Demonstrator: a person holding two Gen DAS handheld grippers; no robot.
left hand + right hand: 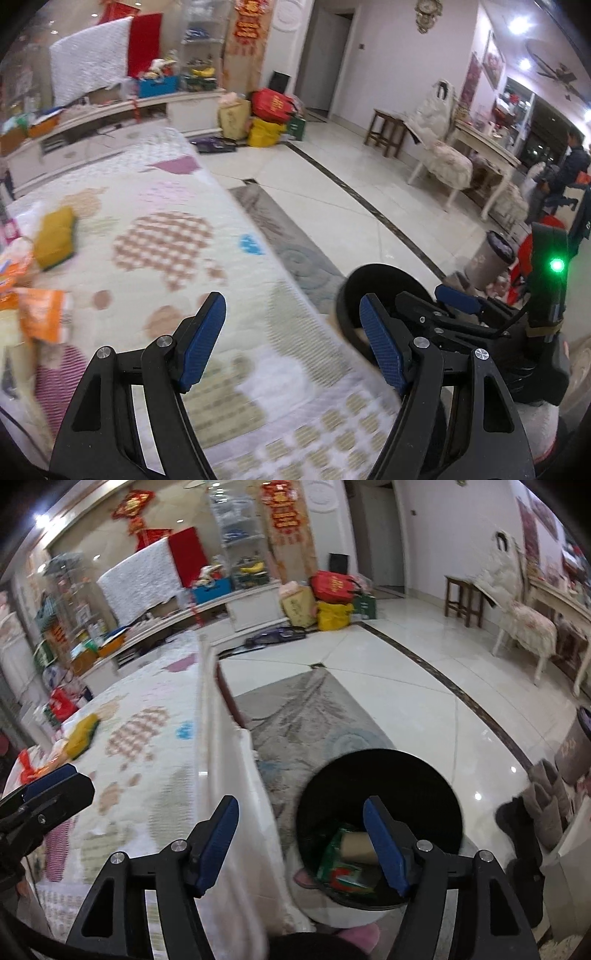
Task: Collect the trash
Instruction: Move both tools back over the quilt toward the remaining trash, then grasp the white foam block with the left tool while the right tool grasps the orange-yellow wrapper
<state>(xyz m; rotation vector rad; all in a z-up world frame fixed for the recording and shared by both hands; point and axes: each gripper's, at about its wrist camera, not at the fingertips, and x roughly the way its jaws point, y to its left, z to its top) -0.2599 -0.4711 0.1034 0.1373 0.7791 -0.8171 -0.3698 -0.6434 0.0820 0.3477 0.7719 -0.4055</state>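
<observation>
Beside the black bin: the right gripper (pixel 299 845) hangs with its jaws spread and nothing between them; the black bin (pixel 380 775) stands on the floor against the side of the bench (pixel 155 768), half on the grey rug (pixel 306 716).
Bin contents: a green and red wrapper (pixel 338 864) and a brown cardboard tube (pixel 356 843) lie at the bottom of the bin.
Left of the bin, over the bench: the left gripper (pixel 291 339) is spread too and carries nothing.
Trash left to collect: orange packets (pixel 44 314) and a yellow and green sponge (pixel 55 238) lie at the far side of the bench from the bin; whether the sponge counts as trash I cannot say.
Risk, reach: the remaining litter is well apart from the bin, so a loosely pinched packet could slip out over the quilted cover or the rug on the way across.
Risk, collision: the two grippers sit close together beside the bin, and a crossing swing could knock one against the other or clip the bin's rim and tip it.
Risk, aim: the bin hugs the bench's hanging cloth, so a late release could land trash on the cloth's edge rather than inside.
Risk, blur: the bench side is smeared in the left wrist view, so the packets' exact lie is uncertain.
Writing: red wall hangings (pixel 282 507) beyond the bin and the red bag (pixel 332 585) carry gold characters, and the packets show print, none sharp enough to read.
</observation>
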